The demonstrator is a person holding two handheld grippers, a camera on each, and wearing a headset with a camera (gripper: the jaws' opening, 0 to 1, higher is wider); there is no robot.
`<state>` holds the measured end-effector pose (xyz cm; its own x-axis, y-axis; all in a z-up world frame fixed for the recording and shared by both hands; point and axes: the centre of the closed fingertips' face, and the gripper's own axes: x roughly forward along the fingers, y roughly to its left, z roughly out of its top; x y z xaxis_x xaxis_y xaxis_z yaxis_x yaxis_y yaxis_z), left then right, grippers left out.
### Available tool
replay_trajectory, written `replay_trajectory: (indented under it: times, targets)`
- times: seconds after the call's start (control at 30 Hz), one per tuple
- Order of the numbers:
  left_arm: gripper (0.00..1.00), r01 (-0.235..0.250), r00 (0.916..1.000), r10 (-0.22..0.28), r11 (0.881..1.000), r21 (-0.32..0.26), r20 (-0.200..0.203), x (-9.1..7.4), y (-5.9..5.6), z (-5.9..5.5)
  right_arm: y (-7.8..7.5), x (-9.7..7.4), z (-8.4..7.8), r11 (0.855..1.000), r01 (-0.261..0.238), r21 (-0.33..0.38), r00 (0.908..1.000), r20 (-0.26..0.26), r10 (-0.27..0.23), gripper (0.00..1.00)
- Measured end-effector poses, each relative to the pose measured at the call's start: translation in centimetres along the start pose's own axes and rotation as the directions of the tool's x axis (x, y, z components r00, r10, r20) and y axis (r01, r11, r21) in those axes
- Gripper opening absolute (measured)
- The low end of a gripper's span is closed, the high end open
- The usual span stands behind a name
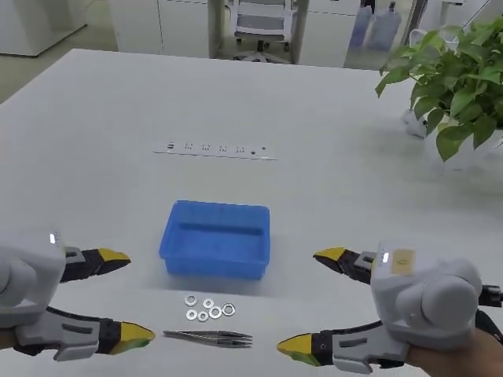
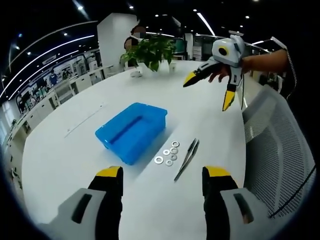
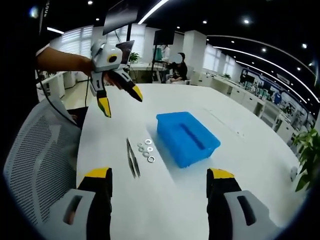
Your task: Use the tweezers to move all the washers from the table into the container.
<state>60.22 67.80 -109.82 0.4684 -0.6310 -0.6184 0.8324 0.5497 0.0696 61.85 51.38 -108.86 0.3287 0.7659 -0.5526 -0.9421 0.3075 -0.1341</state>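
Note:
A blue plastic container (image 1: pixel 216 239) (image 2: pixel 131 129) (image 3: pixel 187 137) stands on the white table, with nothing visible inside it. Several steel washers (image 1: pixel 208 308) (image 2: pixel 168 155) (image 3: pixel 145 149) lie in a cluster just in front of it. Metal tweezers (image 1: pixel 208 337) (image 2: pixel 186 159) (image 3: pixel 132 158) lie flat beside the washers, nearer to me. My left gripper (image 1: pixel 126 297) (image 2: pixel 162 172) hovers open at the left of the washers, holding nothing. My right gripper (image 1: pixel 318 301) (image 3: pixel 159 173) hovers open at their right, also holding nothing. Each gripper appears raised in the other's view.
A white power strip (image 1: pixel 214 149) lies beyond the container. A potted green plant (image 1: pixel 452 78) stands at the far right of the table. A mesh office chair (image 3: pixel 35 150) sits by the near table edge. Bare table surrounds the container.

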Motion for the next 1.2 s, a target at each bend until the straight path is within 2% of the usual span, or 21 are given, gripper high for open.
replay_trajectory:
  times: [0.27, 0.33, 0.47, 0.57, 0.7, 1.0, 1.2]
  targets:
    - [0.56, 0.047, 0.9984, -0.046, 0.998, 0.035, -0.033, 0.9, -0.4, -0.8, 1.0, 1.7, -0.4, 0.995, -0.068, -0.066, 0.9970, -0.041, 0.066, 0.65]
    - [0.52, 0.062, 0.9966, -0.058, 0.995, 0.074, -0.059, 1.2, -0.5, -1.3, 1.2, 2.1, -0.6, 0.993, -0.085, -0.078, 0.9950, -0.058, 0.081, 0.60]
    - [0.47, 0.090, 0.9928, -0.081, 0.991, 0.097, -0.088, 1.7, -0.8, -1.8, 1.8, 2.9, -0.7, 0.986, -0.131, -0.108, 0.9891, -0.081, 0.123, 0.54]
    - [0.43, 0.116, 0.9893, -0.106, 0.988, 0.102, -0.100, 2.1, -1.1, -1.9, 2.3, 3.6, -1.1, 0.975, -0.170, -0.145, 0.9811, -0.118, 0.153, 0.50]
    - [0.36, 0.152, 0.9824, -0.134, 0.979, 0.137, -0.130, 2.7, -1.4, -2.3, 2.8, 4.5, -1.4, 0.962, -0.212, -0.169, 0.9711, -0.146, 0.189, 0.46]
    - [0.26, 0.226, 0.9633, -0.196, 0.960, 0.164, -0.183, 4.0, -2.0, -3.2, 4.1, 6.0, -1.7, 0.934, -0.300, -0.194, 0.9459, -0.187, 0.265, 0.34]
    - [0.23, 0.274, 0.9460, -0.232, 0.945, 0.176, -0.226, 4.5, -2.7, -3.7, 5.0, 7.0, -2.4, 0.916, -0.347, -0.204, 0.9262, -0.228, 0.300, 0.29]
